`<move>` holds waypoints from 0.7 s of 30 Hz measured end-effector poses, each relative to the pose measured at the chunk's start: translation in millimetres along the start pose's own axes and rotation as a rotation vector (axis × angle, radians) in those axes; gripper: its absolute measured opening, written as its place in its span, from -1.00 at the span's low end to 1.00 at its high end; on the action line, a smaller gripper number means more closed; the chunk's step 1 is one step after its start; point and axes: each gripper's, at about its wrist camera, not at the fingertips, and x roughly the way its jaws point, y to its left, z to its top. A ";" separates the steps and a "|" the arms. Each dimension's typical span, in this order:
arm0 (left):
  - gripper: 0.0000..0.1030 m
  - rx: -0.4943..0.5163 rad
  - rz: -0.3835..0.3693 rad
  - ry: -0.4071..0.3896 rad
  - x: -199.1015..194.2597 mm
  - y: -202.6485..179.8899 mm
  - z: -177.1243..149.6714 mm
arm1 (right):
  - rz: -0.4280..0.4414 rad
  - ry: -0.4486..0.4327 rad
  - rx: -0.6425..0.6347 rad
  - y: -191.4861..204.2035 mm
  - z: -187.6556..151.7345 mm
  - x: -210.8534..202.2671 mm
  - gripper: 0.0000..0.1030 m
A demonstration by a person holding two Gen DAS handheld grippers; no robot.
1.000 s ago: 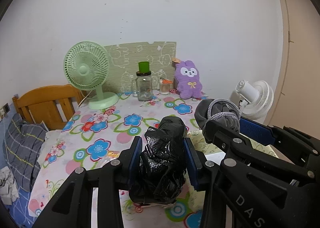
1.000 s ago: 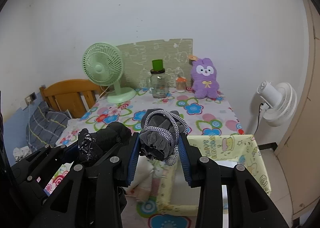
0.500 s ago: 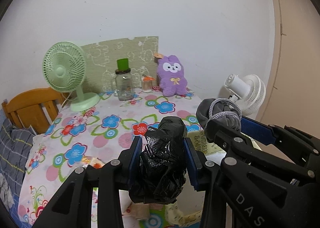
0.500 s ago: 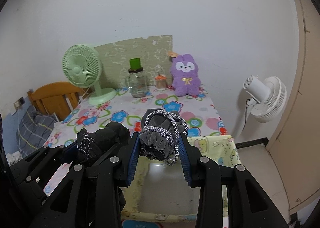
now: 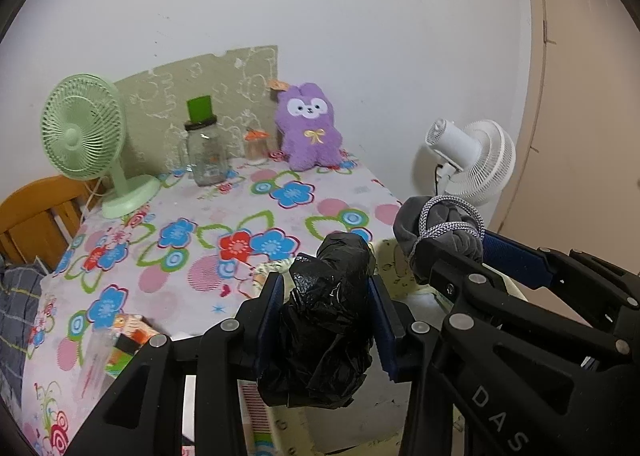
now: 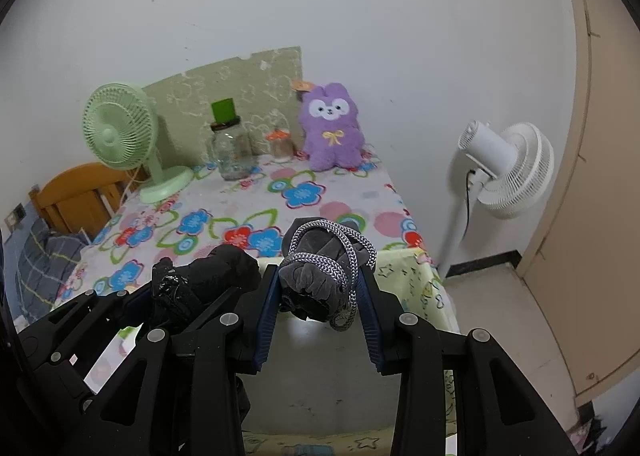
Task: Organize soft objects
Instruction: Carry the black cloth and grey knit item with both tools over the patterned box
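Observation:
My left gripper [image 5: 326, 296] is shut on a crumpled black plastic bundle [image 5: 324, 320], which fills the gap between its blue pads. Close on its right, my right gripper [image 6: 320, 288] is shut on a grey cloth bundle [image 6: 316, 284] tied with a grey-and-white cord; the same grey cloth bundle [image 5: 440, 232] shows in the left wrist view. Both bundles hang above a pale yellow fabric bin [image 6: 424, 288] with a white inside, at the table's near right corner. A purple plush toy [image 6: 332, 132] sits against the wall at the back of the table.
The flowered table [image 5: 192, 256] carries a green desk fan [image 5: 86, 136], a glass jar with a green lid [image 5: 204, 152] and a small jar [image 5: 256, 144] at the back. A white standing fan [image 6: 508, 172] is at the right, a wooden chair [image 5: 32, 216] at the left.
Both grippers have moved together to the right and down, from over the table to over the yellow bin. Each keeps its bundle clamped.

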 end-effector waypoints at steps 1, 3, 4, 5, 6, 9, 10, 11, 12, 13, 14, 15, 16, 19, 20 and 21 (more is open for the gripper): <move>-0.12 0.002 -0.005 0.007 3.0 -1.2 -0.4 | -0.005 0.007 0.005 -2.6 -1.0 3.1 -0.20; -0.10 0.007 -0.012 0.022 9.0 -4.0 -1.6 | -0.015 0.017 0.010 -6.2 -2.7 6.7 -0.20; -0.09 0.009 -0.014 0.031 12.0 -5.6 -2.0 | -0.018 0.025 0.015 -8.7 -3.8 9.4 -0.20; -0.03 0.011 -0.016 0.041 14.3 -7.0 -2.4 | -0.023 0.031 0.020 -10.4 -4.9 11.4 -0.20; 0.02 0.015 -0.019 0.056 17.6 -8.6 -2.4 | -0.028 0.037 0.024 -12.4 -5.8 13.5 -0.20; 0.31 0.031 -0.037 0.099 26.1 -13.9 -1.8 | -0.036 0.062 0.047 -20.5 -7.9 20.6 -0.20; 0.42 0.036 -0.041 0.109 28.3 -15.7 -1.7 | -0.041 0.069 0.053 -23.1 -8.3 22.9 -0.20; 0.50 0.041 -0.044 0.121 30.4 -18.0 -1.7 | -0.045 0.073 0.056 -24.0 -8.5 25.2 -0.20; 0.53 0.047 -0.050 0.132 32.4 -20.0 -1.6 | -0.051 0.077 0.060 -26.0 -8.7 27.5 -0.20; 0.56 0.052 -0.056 0.140 33.9 -21.9 -1.5 | -0.057 0.083 0.065 -28.5 -9.0 30.1 -0.20; 0.60 0.056 -0.059 0.146 35.0 -23.6 -1.7 | -0.061 0.088 0.068 -29.9 -9.4 32.5 -0.20; 0.61 0.061 -0.063 0.152 36.0 -25.4 -1.6 | -0.063 0.092 0.071 -31.2 -9.5 34.4 -0.20; 0.62 0.065 -0.066 0.154 36.4 -26.9 -1.6 | -0.064 0.098 0.077 -32.8 -9.8 37.1 -0.20; 0.66 0.074 -0.074 0.155 37.2 -29.8 -0.6 | -0.060 0.106 0.095 -35.9 -10.0 42.0 -0.20; 0.66 0.074 -0.071 0.155 37.4 -30.1 0.0 | -0.060 0.104 0.100 -36.4 -10.0 42.3 -0.20; 0.66 0.074 -0.071 0.156 37.8 -30.4 0.4 | -0.059 0.104 0.104 -36.8 -9.7 43.0 -0.16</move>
